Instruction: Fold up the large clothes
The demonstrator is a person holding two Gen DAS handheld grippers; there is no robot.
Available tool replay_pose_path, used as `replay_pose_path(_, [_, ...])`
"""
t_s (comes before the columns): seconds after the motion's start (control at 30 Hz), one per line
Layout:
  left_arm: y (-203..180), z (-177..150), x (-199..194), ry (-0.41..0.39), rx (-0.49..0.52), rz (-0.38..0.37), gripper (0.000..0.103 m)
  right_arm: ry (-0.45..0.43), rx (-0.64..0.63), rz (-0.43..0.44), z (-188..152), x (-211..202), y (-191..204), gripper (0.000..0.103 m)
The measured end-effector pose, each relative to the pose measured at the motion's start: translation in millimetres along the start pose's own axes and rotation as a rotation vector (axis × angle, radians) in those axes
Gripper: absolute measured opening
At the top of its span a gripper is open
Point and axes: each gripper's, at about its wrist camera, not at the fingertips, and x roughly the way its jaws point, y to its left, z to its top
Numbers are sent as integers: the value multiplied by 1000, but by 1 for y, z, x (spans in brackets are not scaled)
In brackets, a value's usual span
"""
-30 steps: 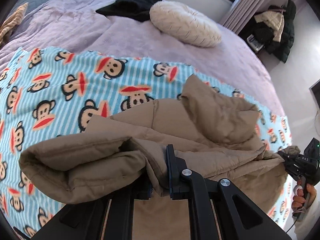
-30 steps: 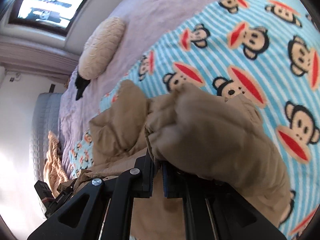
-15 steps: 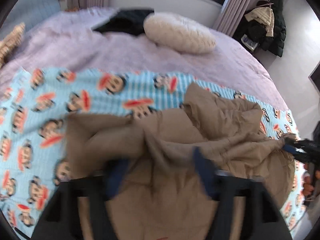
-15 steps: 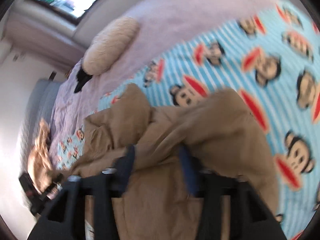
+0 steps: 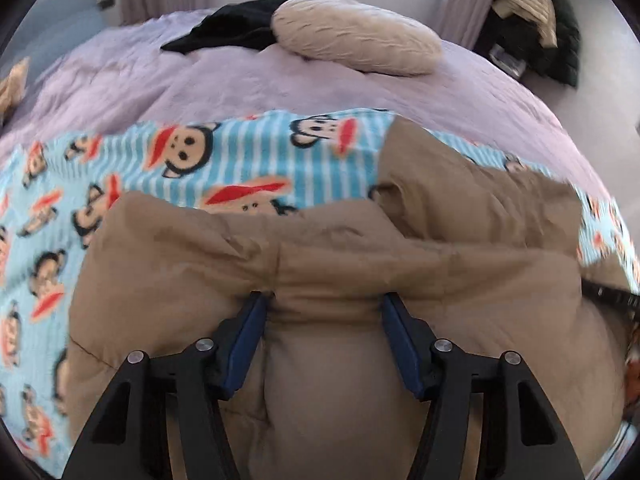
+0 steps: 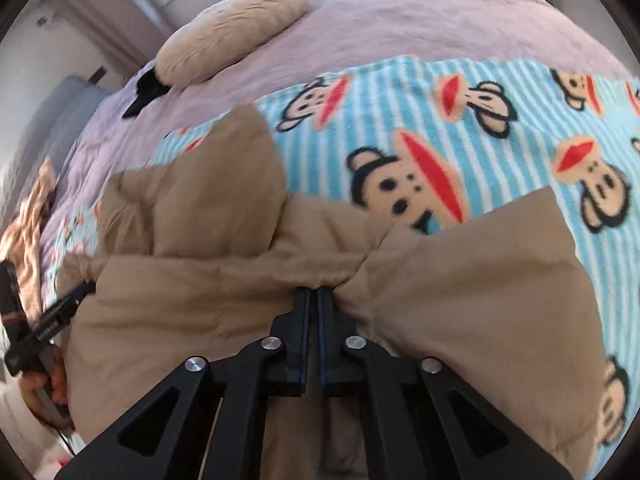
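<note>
Puffy tan quilted coat on fleecy monkey-print blanket

Two matte black grippers, left and right, each built of angular plastic linkages with triangular cut-outs. Four round silver screw heads across each pair of arms. Fingers lined with dark blue pads (thin blue edges on the right one's). Small white lettering, unreadable, along one black side.
</note>
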Motion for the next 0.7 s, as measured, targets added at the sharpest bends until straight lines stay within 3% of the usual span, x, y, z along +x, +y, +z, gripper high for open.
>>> replay_pose_path(0.13, [-8,12,16,6,23,27,63,-4,23,-39,12,12,-4,0])
replay_pose_path(0.23, [0,21,-4,-14,19,39,63,7,45,-48,17,-6,-5,0])
replay_pose_path(0.33, [28,27,-32,-76,17,107,63,-63,-2,-96,12,-49,-10,0])
replay_pose_path(0.43, [64,26,-30,-39,-23,143,63,-78,34,-172,3,-72,-37,0])
replay_pose_path(0.5, [86,21,-8,23,-57,171,63,-13,77,-195,-2,-55,-57,0])
replay_pose_path(0.57, [99,12,13,65,-126,119,67,27,135,-166,-3,-31,-75,0])
replay_pose_path(0.7, [96,13,35,64,-175,122,75,31,185,-153,12,-3,-86,0])
